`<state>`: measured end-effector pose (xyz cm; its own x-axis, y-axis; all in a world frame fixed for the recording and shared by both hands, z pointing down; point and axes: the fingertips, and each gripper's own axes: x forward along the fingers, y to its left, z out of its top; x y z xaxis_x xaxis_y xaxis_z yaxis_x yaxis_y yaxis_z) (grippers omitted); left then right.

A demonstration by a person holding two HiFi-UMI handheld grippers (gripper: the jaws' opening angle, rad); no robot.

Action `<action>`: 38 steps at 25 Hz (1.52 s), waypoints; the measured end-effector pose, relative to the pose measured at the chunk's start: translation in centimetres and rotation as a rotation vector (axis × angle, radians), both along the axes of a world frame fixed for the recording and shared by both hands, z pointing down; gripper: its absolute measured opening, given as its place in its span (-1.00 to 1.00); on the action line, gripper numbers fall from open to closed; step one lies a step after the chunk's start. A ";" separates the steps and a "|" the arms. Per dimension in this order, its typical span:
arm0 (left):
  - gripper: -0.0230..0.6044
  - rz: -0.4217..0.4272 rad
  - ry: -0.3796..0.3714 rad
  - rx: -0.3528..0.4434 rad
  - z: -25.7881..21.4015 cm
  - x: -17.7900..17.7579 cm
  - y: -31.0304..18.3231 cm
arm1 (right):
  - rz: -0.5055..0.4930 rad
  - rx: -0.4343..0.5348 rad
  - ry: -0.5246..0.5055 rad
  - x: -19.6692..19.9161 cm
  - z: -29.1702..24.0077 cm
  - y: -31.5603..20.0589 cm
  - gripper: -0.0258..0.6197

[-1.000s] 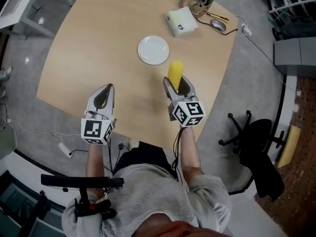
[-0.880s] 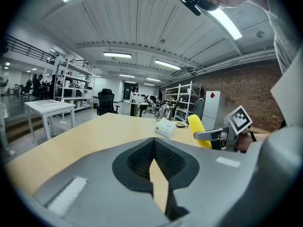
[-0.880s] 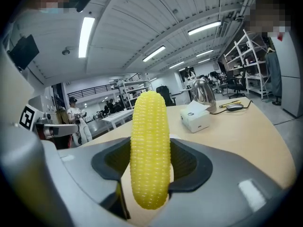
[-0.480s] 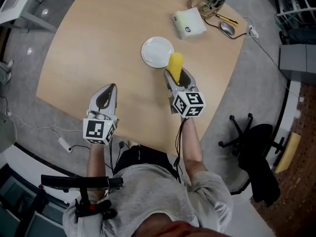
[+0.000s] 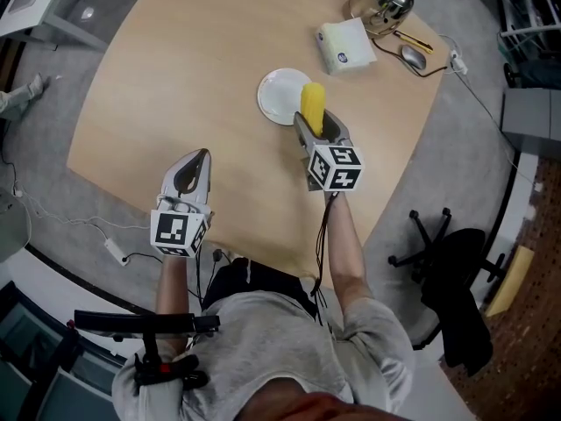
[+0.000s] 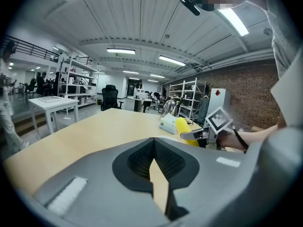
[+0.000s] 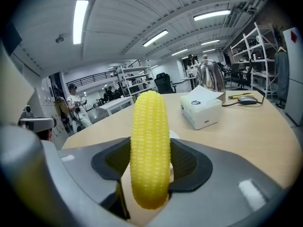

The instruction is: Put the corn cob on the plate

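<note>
A yellow corn cob (image 5: 312, 108) (image 7: 149, 148) sticks out forward from my right gripper (image 5: 318, 126) (image 7: 150, 167), which is shut on it. In the head view its far end overlaps the right edge of the small white plate (image 5: 280, 96) on the round wooden table (image 5: 193, 77). In the right gripper view only a sliver of the plate (image 7: 173, 134) shows behind the cob. My left gripper (image 5: 190, 172) (image 6: 152, 162) hovers near the table's front edge, shut and holding nothing. From the left gripper view the corn cob (image 6: 186, 129) shows at the right in the other gripper.
A white tissue box (image 5: 346, 45) (image 7: 202, 109), a shiny metal kettle (image 5: 387, 2) (image 7: 209, 81), a computer mouse (image 5: 412, 55) with its cable and a pencil lie at the table's far right. A black office chair (image 5: 456, 270) stands on the floor to the right.
My right gripper has carried the corn cob forward across the table, from short of the plate to over the plate's right edge. The left gripper has stayed put.
</note>
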<state>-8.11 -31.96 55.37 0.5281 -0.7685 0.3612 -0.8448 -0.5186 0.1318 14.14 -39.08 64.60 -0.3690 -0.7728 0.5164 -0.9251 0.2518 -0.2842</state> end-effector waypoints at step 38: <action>-0.86 -0.045 0.004 -0.061 2.6 -1.7 -1.3 | -0.083 -0.210 0.161 -2.6 6.3 -5.4 -0.14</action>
<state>-9.78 -33.25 57.98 0.4951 -0.7681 0.4062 -0.8664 -0.4713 0.1649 11.56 -44.49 70.86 -0.3264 -0.6132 0.7193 -0.9414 0.2796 -0.1888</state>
